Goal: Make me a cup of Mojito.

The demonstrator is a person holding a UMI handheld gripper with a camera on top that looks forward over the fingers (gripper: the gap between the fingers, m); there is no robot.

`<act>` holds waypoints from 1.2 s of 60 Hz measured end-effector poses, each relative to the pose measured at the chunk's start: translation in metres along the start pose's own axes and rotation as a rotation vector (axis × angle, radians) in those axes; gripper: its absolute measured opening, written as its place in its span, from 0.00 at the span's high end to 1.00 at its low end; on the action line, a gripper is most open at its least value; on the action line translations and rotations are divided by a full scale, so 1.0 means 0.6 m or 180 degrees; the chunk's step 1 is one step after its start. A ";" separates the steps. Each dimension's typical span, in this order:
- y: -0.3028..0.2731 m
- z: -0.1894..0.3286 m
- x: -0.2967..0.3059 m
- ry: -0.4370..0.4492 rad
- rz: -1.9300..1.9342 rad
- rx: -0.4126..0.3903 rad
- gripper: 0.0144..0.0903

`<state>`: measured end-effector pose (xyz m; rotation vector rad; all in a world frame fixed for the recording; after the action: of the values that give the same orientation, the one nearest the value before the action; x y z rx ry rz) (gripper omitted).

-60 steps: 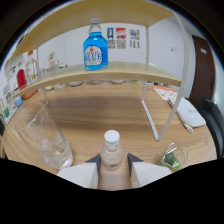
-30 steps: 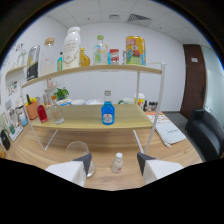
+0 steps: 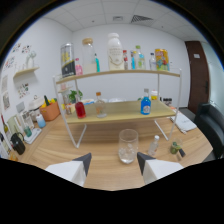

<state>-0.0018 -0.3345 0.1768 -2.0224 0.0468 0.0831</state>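
- Right now the hand-held gripper is open and empty, its two pale fingers spread apart with nothing between them
- Just ahead of the fingers, standing upright on the wooden counter, is a clear drinking glass; something pale, perhaps ice, seems to sit in its lower part, though I cannot tell for sure
- Beside the glass, to its right, stands a small clear bottle with a white cap, near but not touching
- Beyond both, a blue bottle rests on the lower board of a two-tier shelf, with a red bottle and a clear bottle further along the same board
- My judgement: the glass is stiff, smooth and breakable, so it will likely slip under light pressure and crack under hard pressure; a hold around its mid-wall, fingers on opposite sides, looks safest
- The small bottle is probably light and top-heavy enough to tip; taking it low on the body, below the cap, should keep it steady
- The blue bottle looks fuller and heavier, so a grip on its body rather than its neck seems wise
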 end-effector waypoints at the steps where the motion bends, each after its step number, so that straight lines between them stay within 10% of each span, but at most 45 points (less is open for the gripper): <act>1: -0.012 -0.002 -0.013 -0.0036 0.0013 0.0056 0.06; 29: -0.366 0.013 -0.274 -0.0207 -0.0272 0.0910 0.05; 46: -0.465 0.149 -0.295 0.0015 -0.0248 0.0908 0.07; 61: -0.507 0.202 -0.281 0.0123 -0.0191 0.0963 0.48; 72: -0.507 0.198 -0.284 0.0073 -0.0191 0.0937 0.50</act>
<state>-0.1551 -0.0952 0.4112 -1.7291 0.0118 0.0137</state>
